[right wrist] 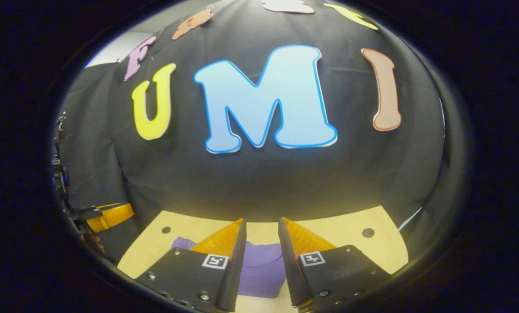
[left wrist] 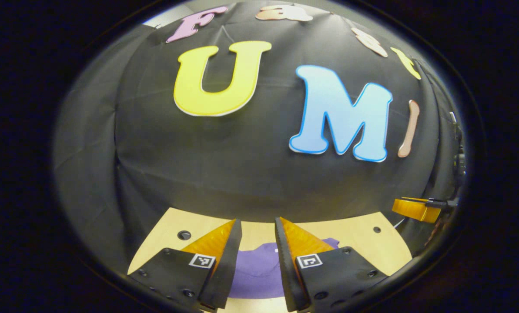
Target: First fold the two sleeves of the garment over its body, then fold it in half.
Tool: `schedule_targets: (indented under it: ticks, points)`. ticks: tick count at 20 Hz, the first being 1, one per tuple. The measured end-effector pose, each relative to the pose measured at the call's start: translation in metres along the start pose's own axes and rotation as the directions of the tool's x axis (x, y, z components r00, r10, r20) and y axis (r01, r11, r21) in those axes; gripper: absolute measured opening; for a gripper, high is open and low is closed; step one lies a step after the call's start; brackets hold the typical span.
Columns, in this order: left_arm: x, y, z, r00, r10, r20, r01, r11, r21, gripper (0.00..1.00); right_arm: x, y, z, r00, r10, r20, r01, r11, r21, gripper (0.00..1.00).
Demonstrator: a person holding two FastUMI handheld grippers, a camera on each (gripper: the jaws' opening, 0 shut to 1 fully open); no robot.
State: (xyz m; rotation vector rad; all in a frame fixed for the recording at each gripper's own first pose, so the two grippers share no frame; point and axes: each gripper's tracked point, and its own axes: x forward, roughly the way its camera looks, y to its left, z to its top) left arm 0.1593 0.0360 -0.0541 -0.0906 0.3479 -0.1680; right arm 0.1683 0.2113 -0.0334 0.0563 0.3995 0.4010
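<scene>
Your left gripper view looks forward along the left hand-held gripper (left wrist: 258,222), raised above the counter (left wrist: 359,234) and facing the booth wall (left wrist: 224,174) nearly level, so the wall takes most of the picture and the counter sits low. Your right gripper view looks the same way along the right hand-held gripper (right wrist: 261,222), from a position further to the right. Both views share the far edge of the counter (right wrist: 329,226), the purple garment (left wrist: 259,269) lying between each gripper's fingers (right wrist: 263,269), and the same stretch of wall (right wrist: 263,182). Each view also catches the other hand-held gripper at its edge: right gripper at the right rim (left wrist: 416,209), left gripper at the left rim (right wrist: 109,216).
</scene>
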Motion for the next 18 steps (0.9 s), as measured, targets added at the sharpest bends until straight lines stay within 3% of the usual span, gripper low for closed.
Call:
schedule_targets:
  ticks: [4, 5, 6, 7, 10, 11, 14, 16, 18]
  points:
    - [-0.051, -0.024, 0.029, 0.996, -0.023, 0.082, 0.023, 1.0, -0.008, 0.59, -0.038, 0.024, 0.016, 0.997, 0.016, 0.075, -0.013, 0.999, -0.045, 0.45]
    - [-0.063, -0.029, 0.034, 0.994, -0.033, 0.1, 0.035, 0.999, -0.012, 0.48, -0.046, 0.027, 0.02, 0.995, 0.017, 0.099, -0.012, 0.998, -0.053, 0.45]
    - [-0.074, -0.033, 0.036, 0.993, -0.041, 0.115, 0.042, 0.999, -0.011, 0.53, -0.057, 0.032, 0.024, 0.992, 0.018, 0.123, -0.012, 0.998, -0.053, 0.45]
    - [-0.087, -0.035, 0.04, 0.991, -0.041, 0.129, 0.042, 0.999, -0.005, 0.48, -0.071, 0.036, 0.028, 0.989, 0.018, 0.146, -0.012, 0.999, -0.046, 0.45]
    - [-0.116, -0.048, 0.047, 0.984, -0.04, 0.171, 0.038, 0.999, 0.014, 0.48, -0.101, 0.044, 0.04, 0.976, 0.008, 0.219, -0.002, 1.0, -0.028, 0.45]
    - [-0.123, -0.049, 0.046, 0.982, -0.037, 0.184, 0.032, 0.999, 0.028, 0.48, -0.109, 0.047, 0.043, 0.97, 0.004, 0.242, 0.003, 1.0, -0.026, 0.38]
    - [-0.148, -0.061, 0.036, 0.983, -0.043, 0.176, 0.034, 0.998, 0.054, 0.51, -0.125, 0.052, 0.043, 0.964, 0.0, 0.267, 0.008, 1.0, -0.027, 0.38]
    - [-0.157, -0.067, 0.028, 0.985, -0.057, 0.162, 0.053, 0.998, 0.028, 0.54, -0.135, 0.053, 0.039, 0.962, -0.004, 0.272, 0.008, 1.0, -0.015, 0.38]
    - [-0.163, -0.063, 0.027, 0.984, -0.056, 0.169, 0.059, 0.998, -0.012, 0.48, -0.141, 0.05, 0.038, 0.958, -0.015, 0.285, 0.018, 1.0, -0.009, 0.38]
